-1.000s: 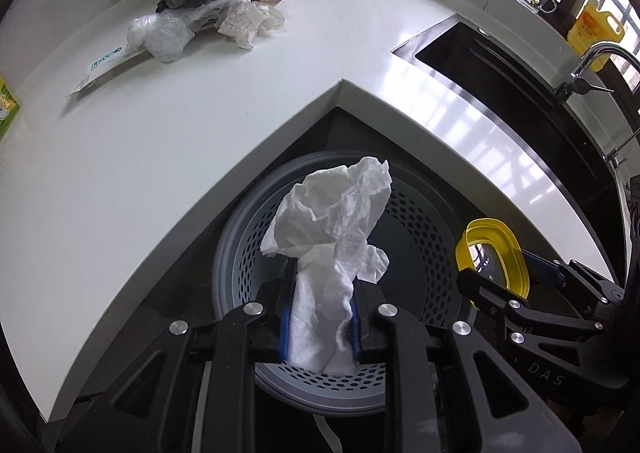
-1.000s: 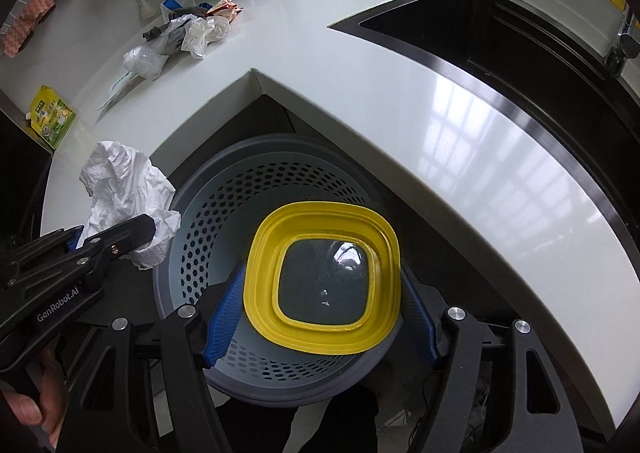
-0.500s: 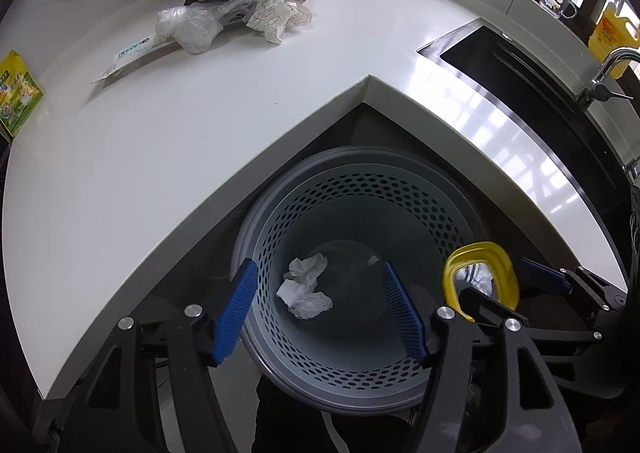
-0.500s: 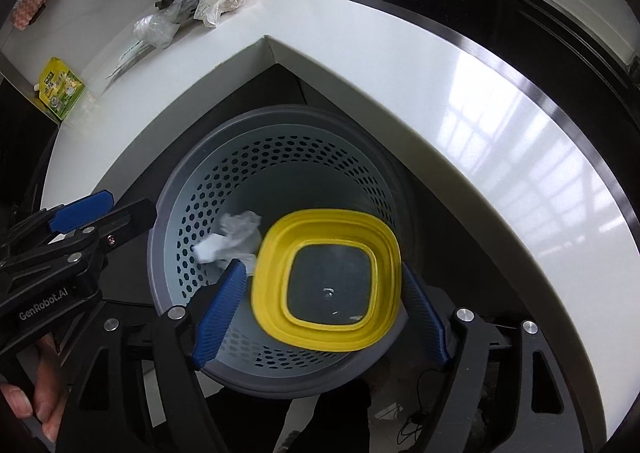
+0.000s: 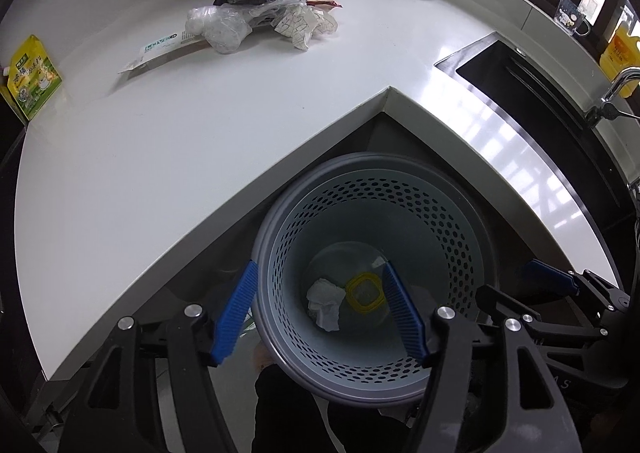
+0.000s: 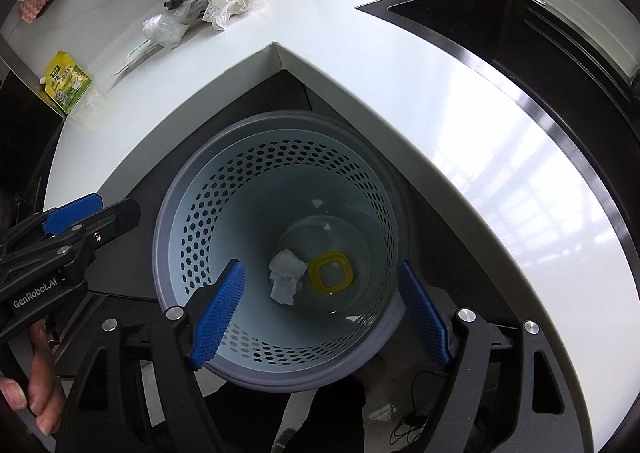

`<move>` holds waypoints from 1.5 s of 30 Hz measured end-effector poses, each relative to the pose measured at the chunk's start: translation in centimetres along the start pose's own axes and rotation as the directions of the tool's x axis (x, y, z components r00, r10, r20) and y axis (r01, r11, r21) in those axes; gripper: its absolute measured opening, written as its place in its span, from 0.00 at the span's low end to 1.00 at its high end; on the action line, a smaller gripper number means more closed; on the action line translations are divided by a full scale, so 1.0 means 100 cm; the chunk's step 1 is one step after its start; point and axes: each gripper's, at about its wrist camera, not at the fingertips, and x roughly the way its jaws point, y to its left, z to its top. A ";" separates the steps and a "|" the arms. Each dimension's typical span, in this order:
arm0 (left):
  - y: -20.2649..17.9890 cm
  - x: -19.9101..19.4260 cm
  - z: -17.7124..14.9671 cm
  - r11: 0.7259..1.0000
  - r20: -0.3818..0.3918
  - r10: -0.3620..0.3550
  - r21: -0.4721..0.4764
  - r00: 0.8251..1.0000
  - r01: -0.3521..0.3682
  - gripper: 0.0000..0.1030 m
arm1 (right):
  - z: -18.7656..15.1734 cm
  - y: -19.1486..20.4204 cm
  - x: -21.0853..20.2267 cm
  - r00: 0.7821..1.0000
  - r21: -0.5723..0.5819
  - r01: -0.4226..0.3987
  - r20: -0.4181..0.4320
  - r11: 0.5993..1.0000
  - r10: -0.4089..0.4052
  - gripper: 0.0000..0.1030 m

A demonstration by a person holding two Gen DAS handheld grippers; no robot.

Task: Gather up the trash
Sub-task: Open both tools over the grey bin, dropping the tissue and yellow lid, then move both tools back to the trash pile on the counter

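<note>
Status: we've got 2 items in. Crumpled white paper (image 5: 326, 303) and the yellow-rimmed clear lid (image 5: 363, 293) both lie at the bottom of the grey perforated bin (image 5: 460, 221), touching or nearly so, paper to the lid's left.

Left gripper (image 5: 320, 311) w/ jaws apart, nothing between the pads, hanging over the bin mouth. Its jaws have just been opening; the frames show no item between them now. Right gripper (image 6: 320, 313) same: jaws apart, empty, over the bin; those also just widened and nothing sits between them.

Left to do: the trash pile (image 5: 256, 19) at the back of the white table (image 5: 200, 125), i.e. clear plastic bags, crumpled printed paper, a dark wrapper, a red snack wrapper, plus a flat printed packet (image 5: 160, 53) just beside it. All well apart from the bin. Green pouch (image 5: 30, 77) at the table's far left edge: can't tell if trash.

Est. early stage, most of the pile untouched. Next up, we think: reach back to the pile w/ both.
</note>
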 end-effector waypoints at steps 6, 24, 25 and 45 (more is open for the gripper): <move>0.001 -0.017 0.006 1.000 0.031 0.013 -0.015 0.999 -0.012 0.63 | 0.006 0.002 -0.012 1.000 -0.025 -0.001 0.020 1.000 0.001 0.73; 0.003 -0.076 0.026 0.992 0.175 0.088 -0.100 0.981 -0.071 0.71 | 0.031 0.002 -0.057 0.992 -0.111 -0.045 0.111 0.993 0.057 0.73; 0.004 -0.080 0.026 0.991 0.187 0.094 -0.107 0.978 -0.075 0.73 | 0.033 0.002 -0.058 0.991 -0.118 -0.049 0.115 0.992 0.063 0.73; 0.073 -0.117 0.069 0.980 0.295 0.176 -0.141 0.939 -0.139 0.81 | 0.118 0.067 -0.063 0.970 -0.133 -0.103 0.208 0.986 0.129 0.73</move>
